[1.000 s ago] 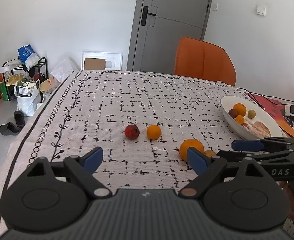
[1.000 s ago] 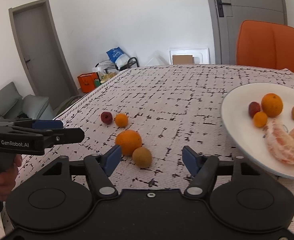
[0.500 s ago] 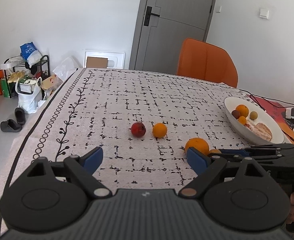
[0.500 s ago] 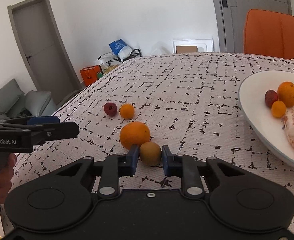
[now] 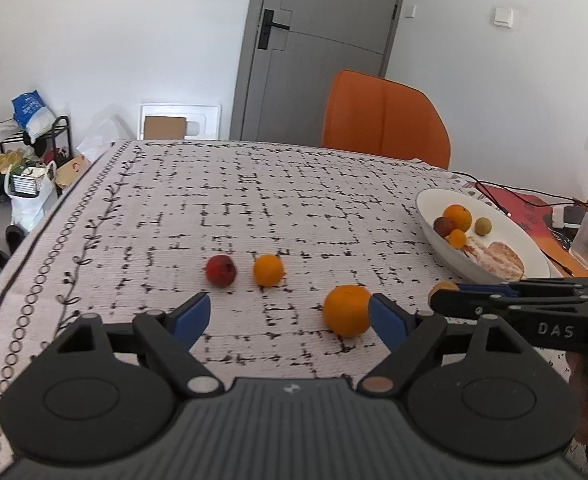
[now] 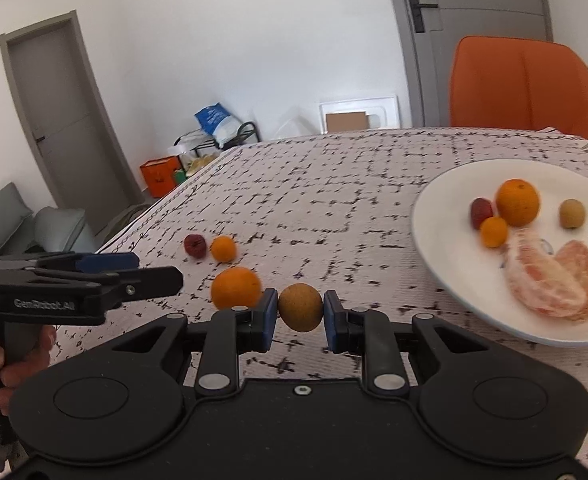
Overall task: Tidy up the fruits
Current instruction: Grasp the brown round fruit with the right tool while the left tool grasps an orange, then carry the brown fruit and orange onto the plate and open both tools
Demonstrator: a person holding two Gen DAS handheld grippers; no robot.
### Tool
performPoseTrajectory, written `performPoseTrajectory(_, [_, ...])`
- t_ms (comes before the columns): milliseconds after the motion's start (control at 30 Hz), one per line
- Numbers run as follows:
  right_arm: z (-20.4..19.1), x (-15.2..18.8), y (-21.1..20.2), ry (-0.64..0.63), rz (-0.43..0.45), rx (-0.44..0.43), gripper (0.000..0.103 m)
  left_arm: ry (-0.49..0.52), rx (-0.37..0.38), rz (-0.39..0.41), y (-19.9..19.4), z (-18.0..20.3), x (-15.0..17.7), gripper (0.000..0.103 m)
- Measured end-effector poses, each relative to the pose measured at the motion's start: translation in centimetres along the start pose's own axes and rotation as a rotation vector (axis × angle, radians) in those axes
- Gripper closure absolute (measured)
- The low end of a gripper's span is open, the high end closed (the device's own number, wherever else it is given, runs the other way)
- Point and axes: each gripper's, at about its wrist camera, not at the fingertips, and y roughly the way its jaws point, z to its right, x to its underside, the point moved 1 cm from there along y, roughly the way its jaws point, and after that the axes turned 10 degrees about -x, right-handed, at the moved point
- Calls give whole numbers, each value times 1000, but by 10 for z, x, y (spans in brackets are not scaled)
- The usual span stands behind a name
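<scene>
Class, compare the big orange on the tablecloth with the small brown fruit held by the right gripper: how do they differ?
The big orange is bright orange, the brown fruit dull tan. The big orange is larger. It lies free on the cloth; the brown fruit is clamped by the right gripper. Both are round.

Patterned tablecloth [image 5: 254, 200] — on it a white plate [image 6: 434, 248], three loose fruits, a cup.

Your left wrist camera is looking low across the table [image 5: 294, 184] toward the door [image 5: 318, 52]. Your right wrist camera is sitting close over the plate [image 6: 446, 216], facing the same way. Both 2 views are sharing the large orange [image 5: 347, 310] and chair [image 6: 526, 88].
</scene>
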Motion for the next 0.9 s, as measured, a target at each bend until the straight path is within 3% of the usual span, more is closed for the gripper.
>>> performPoseTrajectory(633, [29, 1, -47, 47, 77, 105, 80, 61, 50, -38, 28, 37, -1, 28])
performPoseTrajectory(667, [30, 2, -49, 50, 80, 109, 80, 69, 51, -40, 30, 40, -1, 31])
performPoseTrajectory(733, [33, 2, -53, 56, 87, 118, 80, 73, 49, -60, 36, 43, 0, 50])
performPoseTrajectory(767, [35, 3, -55, 60, 91, 124, 80, 62, 54, -92, 41, 44, 0, 65])
performPoseTrajectory(800, [36, 3, -57, 63, 94, 130, 80, 49, 51, -109, 45, 44, 0, 68])
performPoseTrajectory(900, [43, 4, -63, 75, 109, 147, 80, 75, 54, -65, 39, 56, -4, 68])
